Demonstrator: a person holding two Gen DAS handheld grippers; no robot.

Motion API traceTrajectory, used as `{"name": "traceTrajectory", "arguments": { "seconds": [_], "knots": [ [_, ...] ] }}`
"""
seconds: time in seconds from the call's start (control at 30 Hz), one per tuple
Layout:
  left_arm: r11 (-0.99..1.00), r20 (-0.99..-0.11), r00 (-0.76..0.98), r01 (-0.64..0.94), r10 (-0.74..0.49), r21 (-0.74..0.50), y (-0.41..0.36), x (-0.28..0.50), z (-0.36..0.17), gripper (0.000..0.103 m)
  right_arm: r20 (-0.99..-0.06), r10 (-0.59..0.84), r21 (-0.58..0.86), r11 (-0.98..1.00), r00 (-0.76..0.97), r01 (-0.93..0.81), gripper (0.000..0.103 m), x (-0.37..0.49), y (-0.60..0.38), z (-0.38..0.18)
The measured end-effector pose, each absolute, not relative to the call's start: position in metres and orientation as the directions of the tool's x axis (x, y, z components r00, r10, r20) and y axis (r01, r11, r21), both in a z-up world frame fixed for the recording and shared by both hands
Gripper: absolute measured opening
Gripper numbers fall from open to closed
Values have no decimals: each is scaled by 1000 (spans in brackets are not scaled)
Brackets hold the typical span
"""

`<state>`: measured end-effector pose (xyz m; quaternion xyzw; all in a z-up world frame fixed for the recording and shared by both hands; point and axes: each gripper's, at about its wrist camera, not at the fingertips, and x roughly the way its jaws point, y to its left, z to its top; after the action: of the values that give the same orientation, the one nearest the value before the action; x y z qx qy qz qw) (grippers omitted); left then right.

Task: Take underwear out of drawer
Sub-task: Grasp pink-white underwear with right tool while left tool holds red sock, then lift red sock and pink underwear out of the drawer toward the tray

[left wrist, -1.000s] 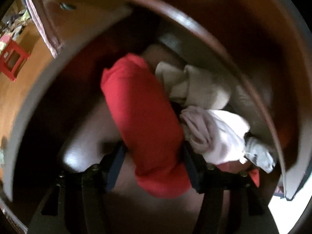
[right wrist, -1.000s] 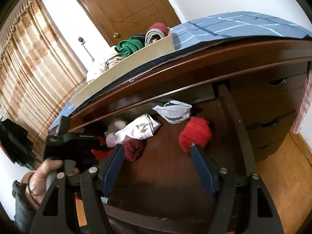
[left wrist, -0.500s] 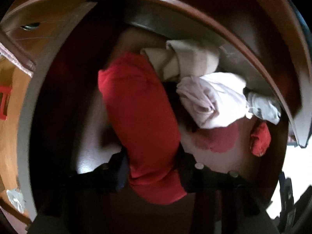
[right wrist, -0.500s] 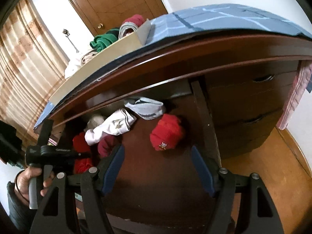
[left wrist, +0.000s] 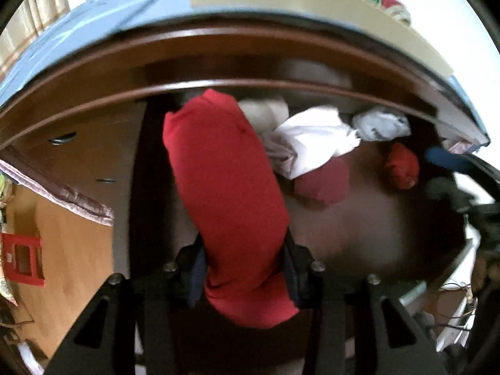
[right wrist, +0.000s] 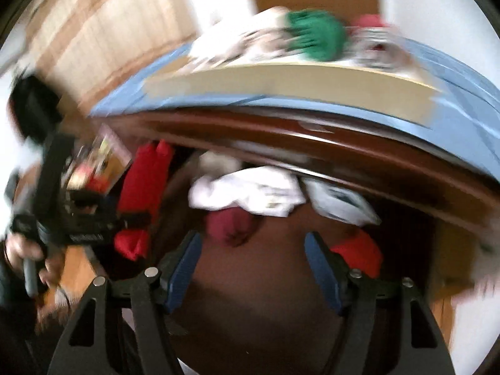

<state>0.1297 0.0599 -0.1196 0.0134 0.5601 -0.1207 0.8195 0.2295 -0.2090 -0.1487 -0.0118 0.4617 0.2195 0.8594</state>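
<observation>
My left tool [left wrist: 243,268] is clamped on the red underwear [left wrist: 225,187], a soft rolled bundle that runs from between the fingers up toward 12 o'clock, over the open drawer [left wrist: 359,228]. My right tool [right wrist: 253,265] is spread wide and holds nothing, hovering above the drawer floor. The grip sits low on the roll, so I judge the free upper end could flop, unroll or catch the worktop [left wrist: 218,84] edge overhanging the drawer as I pull out. Knit cotton is slippery under pressure; a quick jerk might let it slide free. Other pieces lie loose in the drawer: a crumpled white garment [left wrist: 312,143] at 1 o'clock, a dull maroon roll [left wrist: 325,184] beneath it, a small red bundle [left wrist: 401,165] toward 2 o'clock. The right view is badly smeared.
</observation>
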Motion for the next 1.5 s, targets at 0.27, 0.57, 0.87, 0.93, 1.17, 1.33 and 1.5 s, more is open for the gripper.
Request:
{"name": "traceTrajectory", "arguments": {
  "seconds": [0.27,0.57,0.87,0.93,1.17,1.33,1.5],
  "knots": [
    [964,-895,377,201,-240,-174,98,98,-121,41,-905,271,4,774,326,-633,64,268,-125,-181],
    [954,-879,382,200,-285,-223,108,93,-119,41,-907,176,-155,703,381,-694,59,287,-95,-223],
    [953,-878,382,201,-288,-225,109,89,-120,41,-880,193,-176,716,434,-675,21,290,-102,-235],
    [954,-876,386,195,-289,-229,110,89,-120,41,-875,228,-130,738,427,-662,18,289,-113,-228],
    [949,-856,423,228,-298,-218,109,77,-109,41,-848,434,191,785,304,-589,18,266,-159,-186],
    [933,-830,442,272,-339,-237,103,71,-94,41,-704,655,511,735,272,-446,18,250,-188,-147],
    [918,-800,474,326,-366,-227,94,62,-73,41,-528,818,767,575,230,-285,18,254,-196,-147]
  ]
}}
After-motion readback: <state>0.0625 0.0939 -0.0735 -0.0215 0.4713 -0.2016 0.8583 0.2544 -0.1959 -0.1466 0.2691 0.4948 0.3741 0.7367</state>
